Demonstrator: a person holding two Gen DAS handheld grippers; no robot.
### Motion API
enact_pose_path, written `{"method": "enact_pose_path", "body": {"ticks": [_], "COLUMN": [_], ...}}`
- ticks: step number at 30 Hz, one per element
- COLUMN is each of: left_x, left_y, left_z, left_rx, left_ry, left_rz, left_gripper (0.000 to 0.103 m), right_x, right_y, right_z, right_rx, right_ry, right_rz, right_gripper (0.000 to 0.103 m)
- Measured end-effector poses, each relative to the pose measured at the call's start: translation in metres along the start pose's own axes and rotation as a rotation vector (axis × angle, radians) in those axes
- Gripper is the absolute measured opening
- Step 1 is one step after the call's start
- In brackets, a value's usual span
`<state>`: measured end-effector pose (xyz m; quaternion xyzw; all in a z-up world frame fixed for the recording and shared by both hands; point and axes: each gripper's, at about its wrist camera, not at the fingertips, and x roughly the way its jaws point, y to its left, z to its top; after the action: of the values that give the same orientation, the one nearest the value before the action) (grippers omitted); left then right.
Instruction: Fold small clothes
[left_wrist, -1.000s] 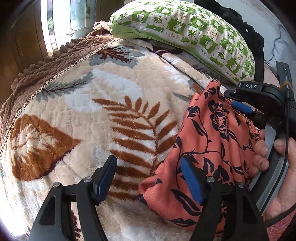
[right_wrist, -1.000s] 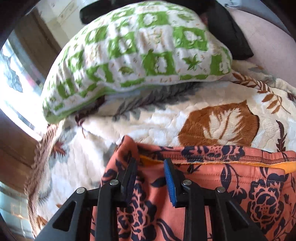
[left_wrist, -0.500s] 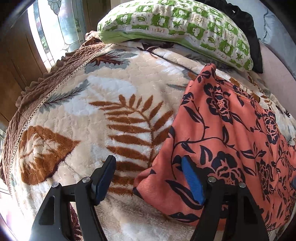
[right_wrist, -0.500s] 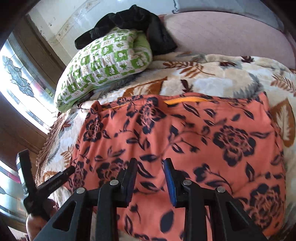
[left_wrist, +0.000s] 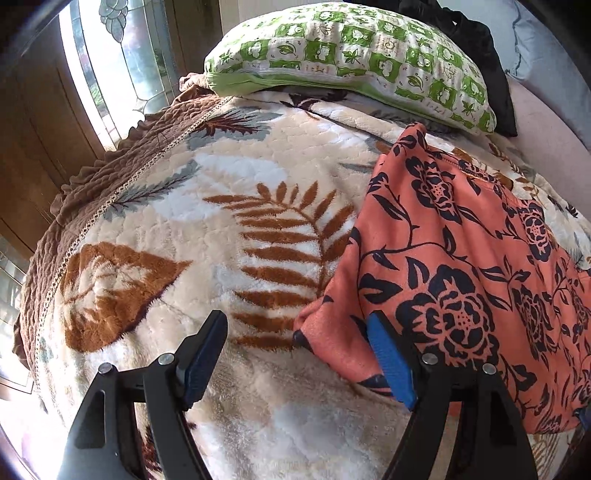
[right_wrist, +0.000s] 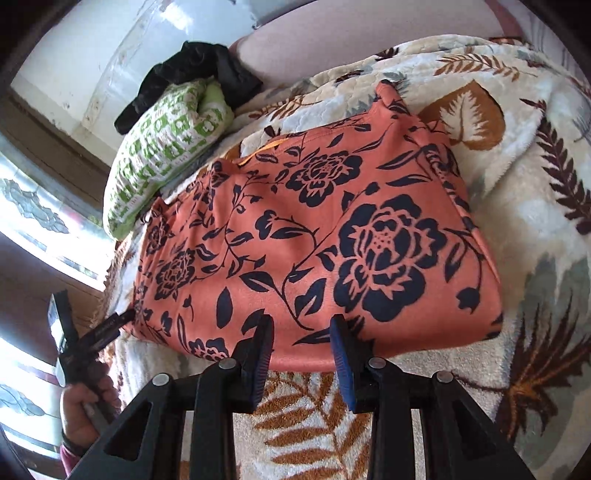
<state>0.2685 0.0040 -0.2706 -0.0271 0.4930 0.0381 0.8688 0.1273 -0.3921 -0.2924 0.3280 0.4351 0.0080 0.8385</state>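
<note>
Lying flat on the bed's blanket (left_wrist: 229, 206), the garment (right_wrist: 317, 236) runs its long axis side to side just ahead of the right tongs (right_wrist: 301, 354), near edge between their part-open, empty jaws. Left tongs (left_wrist: 295, 354) gape wide and empty at its left corner, so either can pinch

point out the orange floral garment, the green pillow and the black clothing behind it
garment (right_wrist: 332, 236), right wrist view, middle of the top face
pillow (left_wrist: 354, 48), left wrist view, centre of the patterned top
black clothing (right_wrist: 199, 70), right wrist view, middle of the heap
</note>
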Motion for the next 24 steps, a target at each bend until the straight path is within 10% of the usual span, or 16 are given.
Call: {"method": "enact_pose_path", "body": {"ticks": [4,10,24], "left_x": [-0.014,-0.001,0.027], "left_y": [0.005,0.000,-0.006], "left_z": [-0.018,-0.038,-0.011], "left_rx": [-0.125,-0.264,-0.418], "left_ry": [0.077,0.183,-0.005], "left_rz": [-0.209,-0.369,-0.510], "left_gripper": [0.079,0.078,0.077], "right_x": [-0.019,-0.020,0.026], "right_y": [-0.023,-0.049,-0.072], "right_z": [-0.004,-0.020,0.011], "right_rx": [0.182,0.331,0.461], "right_ry": [-0.030,-0.046,-0.217], "right_rz": [0.140,0.186,0.223], "right_gripper": [0.072,0.072,0.072]}}
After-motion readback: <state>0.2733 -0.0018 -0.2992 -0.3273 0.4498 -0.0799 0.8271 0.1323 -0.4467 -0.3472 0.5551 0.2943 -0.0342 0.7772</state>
